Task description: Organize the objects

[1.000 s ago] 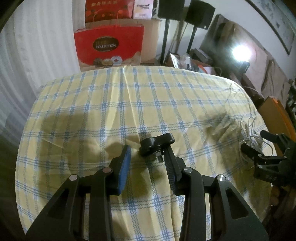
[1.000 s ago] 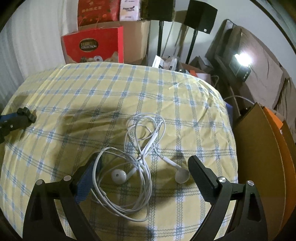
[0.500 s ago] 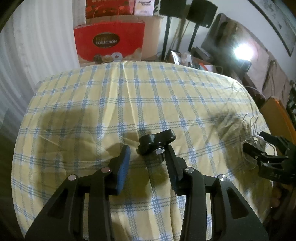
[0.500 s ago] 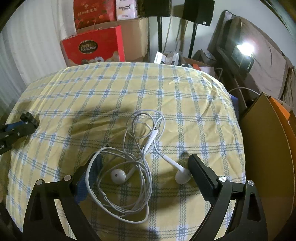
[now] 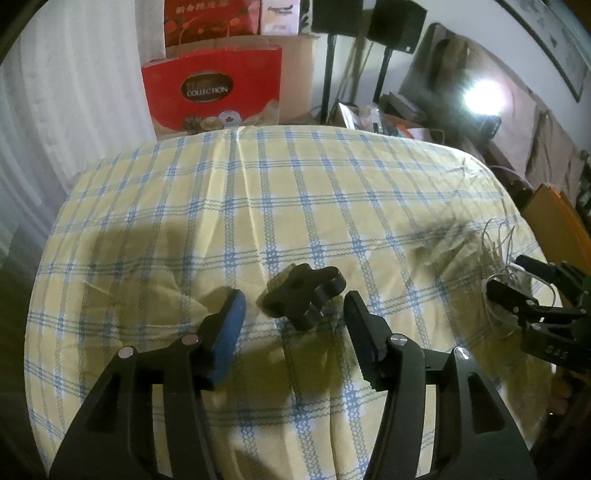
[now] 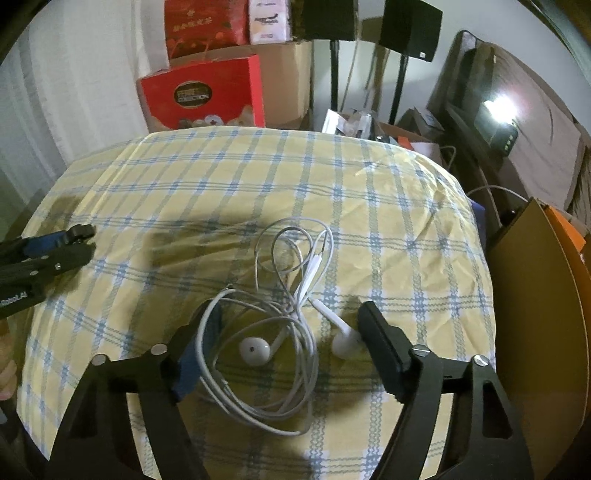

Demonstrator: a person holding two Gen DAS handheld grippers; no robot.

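Clutter fills the back of the room: a cardboard box [image 6: 284, 74] with a red gift box [image 5: 214, 92] leaning against its front, two dark speakers on stands [image 6: 410, 22], and a bright lamp [image 5: 480, 96] glaring at the right. Below these spreads the bench, draped in a yellow cloth with blue checks [image 5: 295, 192] that is creased in places. A brown board [image 6: 535, 295] stands upright just off the bench's right edge.

Nothing lies on the far half of the cloth; the task's things sit near the front edge. The left gripper [image 5: 293, 306] hangs low over the cloth with its fingers spread apart, and a black star-shaped knob [image 5: 303, 291] lies on the cloth between their tips, touching neither so far as the left wrist view shows. The blue pad [image 5: 229, 332] lines the inner face of the left finger.

Well to the right, the right gripper [image 6: 288, 317] also has its fingers parted wide. A tangle of white wired earphones [image 6: 280, 325] lies between them on the cloth. One loop of cord crosses over the blue-padded finger [image 6: 192, 354], and one earbud [image 6: 345, 345] rests just beside the other finger, while the second earbud [image 6: 255, 350] sits in the middle of the coil.
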